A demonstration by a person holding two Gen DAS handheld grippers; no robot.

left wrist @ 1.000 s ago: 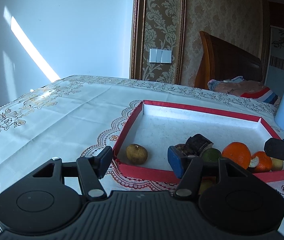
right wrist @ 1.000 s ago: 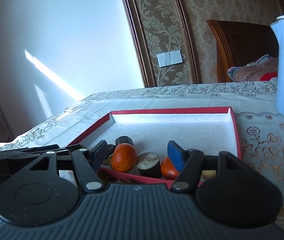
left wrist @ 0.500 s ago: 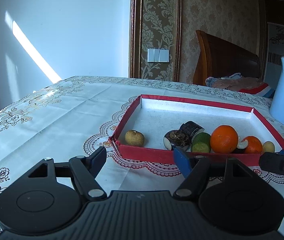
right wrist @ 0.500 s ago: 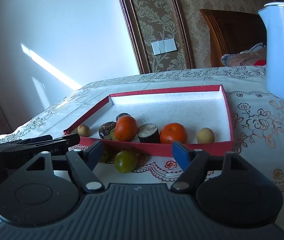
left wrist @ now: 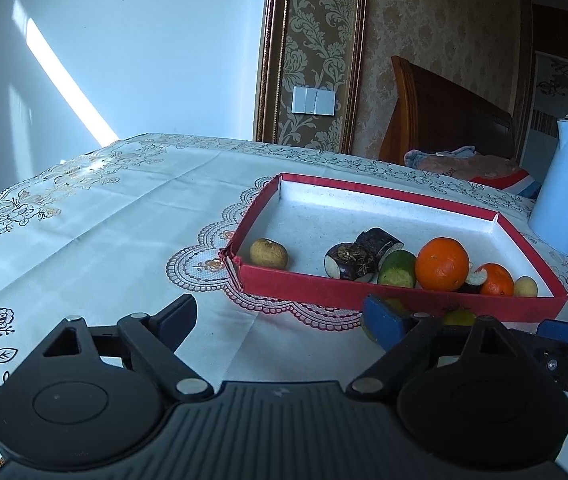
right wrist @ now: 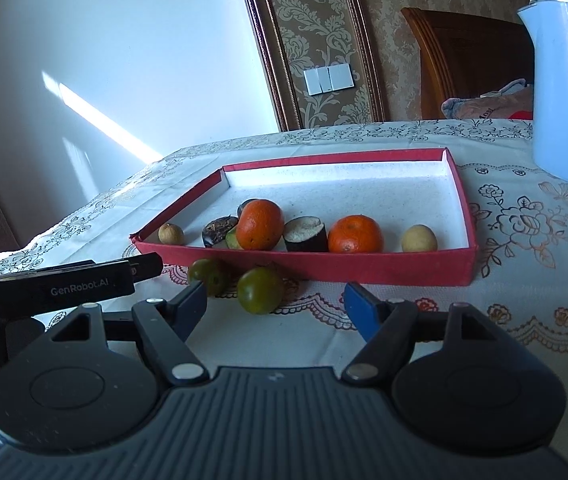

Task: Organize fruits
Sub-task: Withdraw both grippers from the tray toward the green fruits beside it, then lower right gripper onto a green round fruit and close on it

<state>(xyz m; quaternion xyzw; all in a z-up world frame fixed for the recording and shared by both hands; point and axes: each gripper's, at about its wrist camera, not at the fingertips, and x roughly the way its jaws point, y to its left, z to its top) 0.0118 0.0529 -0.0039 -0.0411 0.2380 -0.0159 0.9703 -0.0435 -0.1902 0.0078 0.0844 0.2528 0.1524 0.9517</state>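
A: Left gripper, status?

B: Jaws wide apart and opening, gripping nothing. Only bare tablecloth lies between them, low centre of the left wrist view. A green fruit sits beyond the right-hand pad, partly hidden behind it.

A: Right gripper?

B: Jaws parted about halfway, holding nothing. One green fruit lies on the counter in the gap just ahead of the pads, touching neither. A second green fruit sits just beyond the left-hand pad, lower left of centre.

A: Further out?

B: Red tray directly behind both fruits, mid-frame. Inside it: two oranges, dark cut pieces, a green piece, two small tan fruits. A blue kettle stands upper right, well apart from the tray.
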